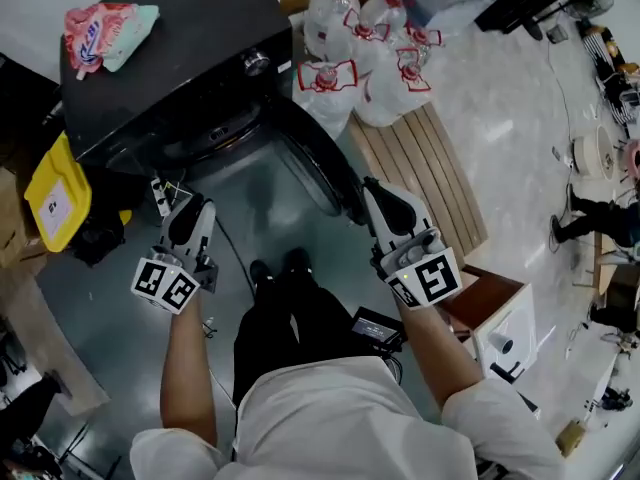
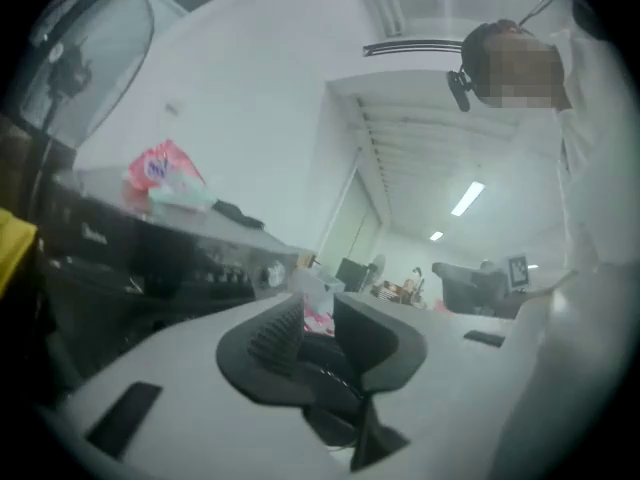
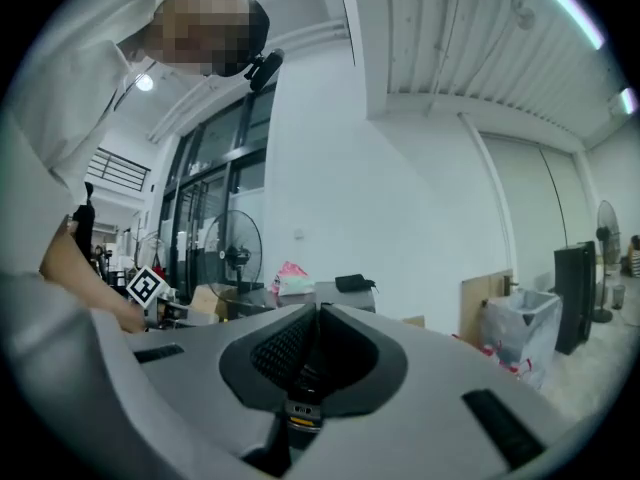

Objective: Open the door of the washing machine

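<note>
Fingers [image 2: 273,336] of the left gripper [image 2: 319,308] stand a little apart with nothing between them. Those of the right gripper [image 3: 318,308] are pressed together, also empty. Just beyond both, the round dark-rimmed glass door [image 1: 318,173] looks swung out from the black front-loading washing machine [image 1: 170,58], so the task seems done. The right gripper hangs near the door's edge; a careless swing could knock it shut or push it into the knotted white plastic bags [image 1: 365,63] behind.

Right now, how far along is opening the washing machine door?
Done, it seems: the washing machine door stands swung open. In hand: nothing; the left gripper is open and empty, the right gripper shut on nothing. Left: nothing apparent.
</note>
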{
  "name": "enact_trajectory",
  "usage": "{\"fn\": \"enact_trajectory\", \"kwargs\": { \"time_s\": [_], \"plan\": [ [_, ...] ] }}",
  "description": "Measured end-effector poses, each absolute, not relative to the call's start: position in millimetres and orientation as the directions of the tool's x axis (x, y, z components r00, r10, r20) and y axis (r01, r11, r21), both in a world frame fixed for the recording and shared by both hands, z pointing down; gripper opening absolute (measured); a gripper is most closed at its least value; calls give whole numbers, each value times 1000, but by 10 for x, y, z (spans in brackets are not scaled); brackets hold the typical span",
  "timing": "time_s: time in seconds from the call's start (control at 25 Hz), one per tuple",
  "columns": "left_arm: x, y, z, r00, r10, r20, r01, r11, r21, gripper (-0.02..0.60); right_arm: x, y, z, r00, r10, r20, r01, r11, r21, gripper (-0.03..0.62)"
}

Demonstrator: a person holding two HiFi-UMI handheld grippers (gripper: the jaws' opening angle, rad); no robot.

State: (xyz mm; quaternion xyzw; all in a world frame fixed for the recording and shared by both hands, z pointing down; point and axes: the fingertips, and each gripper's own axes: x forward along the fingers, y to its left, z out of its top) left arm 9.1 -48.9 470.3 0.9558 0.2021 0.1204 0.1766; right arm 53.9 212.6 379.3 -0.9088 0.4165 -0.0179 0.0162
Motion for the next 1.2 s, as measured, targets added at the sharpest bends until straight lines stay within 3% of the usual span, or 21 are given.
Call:
{"fn": "enact_trajectory", "kwargs": {
  "time_s": [0.2, 0.6, 1.0, 1.2],
  "plan": [
    [-242, -929, 3697, 950, 300, 83, 273, -932, 240, 35, 450, 1930, 3119, 585, -809, -59, -810, -586, 10, 37],
    [-1378, -1402, 2649, 1000, -24, 19, -24, -1000, -9, 18, 66, 1467, 2629, 537, -835, -120, -833, -547, 81, 37],
    [-2181, -1690, 2704, 998, -57, -12, -56, -997, 55, 18, -683, 1327, 2527, 580, -807, -114, -802, -590, 91, 37],
    [-2610, -1750, 2718, 998, -60, 13, -60, -998, 3, 18, -1109, 1200, 2560, 611, -786, -98, -786, -616, 45, 37]
  ]
}}
